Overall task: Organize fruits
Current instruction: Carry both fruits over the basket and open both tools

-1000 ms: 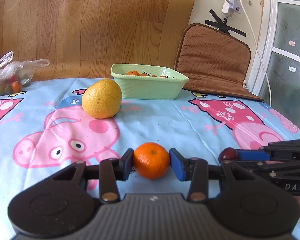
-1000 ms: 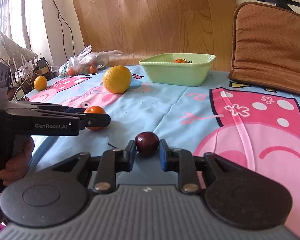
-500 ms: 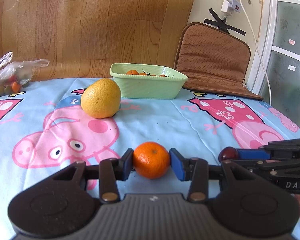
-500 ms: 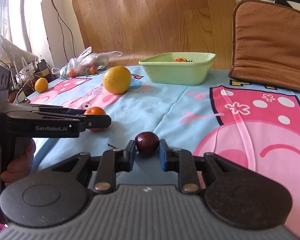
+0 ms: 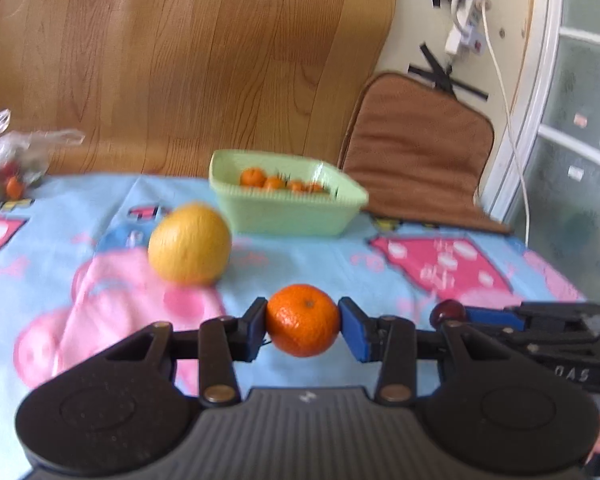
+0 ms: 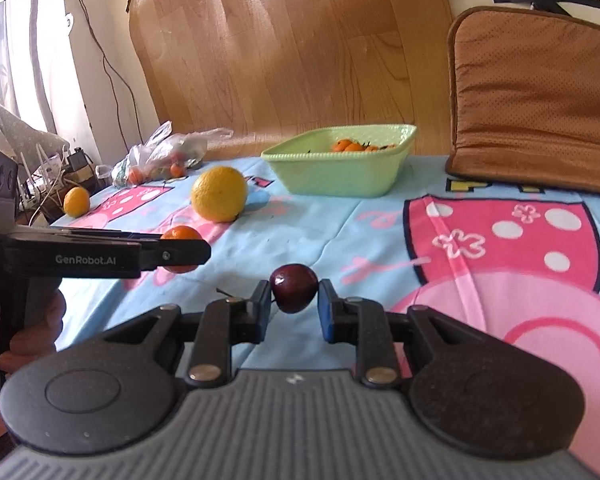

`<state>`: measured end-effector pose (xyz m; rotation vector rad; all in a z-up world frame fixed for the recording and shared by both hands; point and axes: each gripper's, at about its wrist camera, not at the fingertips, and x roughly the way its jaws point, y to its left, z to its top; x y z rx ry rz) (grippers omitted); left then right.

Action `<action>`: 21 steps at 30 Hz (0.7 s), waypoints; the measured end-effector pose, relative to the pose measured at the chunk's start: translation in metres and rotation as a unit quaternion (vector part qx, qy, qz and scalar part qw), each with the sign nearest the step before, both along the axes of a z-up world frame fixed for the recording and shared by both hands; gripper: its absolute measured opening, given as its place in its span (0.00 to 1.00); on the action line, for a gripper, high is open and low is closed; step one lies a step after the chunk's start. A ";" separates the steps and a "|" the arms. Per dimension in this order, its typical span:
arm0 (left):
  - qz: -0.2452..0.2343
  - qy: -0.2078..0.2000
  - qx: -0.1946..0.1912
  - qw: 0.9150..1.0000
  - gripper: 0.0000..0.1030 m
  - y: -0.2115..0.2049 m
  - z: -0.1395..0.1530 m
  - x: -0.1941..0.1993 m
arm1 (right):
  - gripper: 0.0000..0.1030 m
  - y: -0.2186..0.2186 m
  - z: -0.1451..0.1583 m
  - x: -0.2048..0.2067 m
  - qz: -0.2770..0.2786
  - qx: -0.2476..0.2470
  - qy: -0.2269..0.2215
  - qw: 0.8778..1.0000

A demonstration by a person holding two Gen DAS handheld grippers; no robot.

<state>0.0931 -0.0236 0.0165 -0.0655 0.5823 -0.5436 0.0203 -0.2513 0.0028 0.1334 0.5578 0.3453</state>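
Note:
My left gripper [image 5: 302, 330] is shut on a small mandarin [image 5: 302, 320] and holds it above the tablecloth. My right gripper [image 6: 294, 304] is shut on a dark red cherry [image 6: 294, 288]. That cherry [image 5: 447, 312] also shows at the right of the left wrist view, and the mandarin [image 6: 180, 234] shows at the left of the right wrist view. A green basket [image 5: 284, 196] with several small oranges stands at the back of the table; it also shows in the right wrist view [image 6: 340, 168]. A big yellow citrus [image 5: 190, 244] lies in front of the basket, to its left.
A plastic bag of fruit [image 6: 160, 158] lies at the far left of the table. A small yellow fruit [image 6: 76, 201] lies near the left edge. A brown cushion [image 6: 536, 100] leans at the back right. A wooden board [image 5: 188, 60] stands behind the table.
Both grippers have risen with their fruit, so the cameras look down more on the table and into the basket. The left wrist view is blurred from the motion.

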 end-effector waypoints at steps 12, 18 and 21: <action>0.038 0.007 0.033 0.999 0.40 -0.063 0.034 0.156 | 0.29 -0.015 0.012 0.147 -0.051 0.016 -0.050 0.997; 0.065 0.057 0.036 0.996 0.49 -0.074 0.023 0.194 | 0.46 -0.034 -0.001 0.158 -0.048 0.068 -0.075 0.994; 0.073 0.043 0.010 0.996 0.49 -0.064 0.033 0.178 | 0.47 -0.045 0.012 0.144 -0.063 0.074 -0.117 0.988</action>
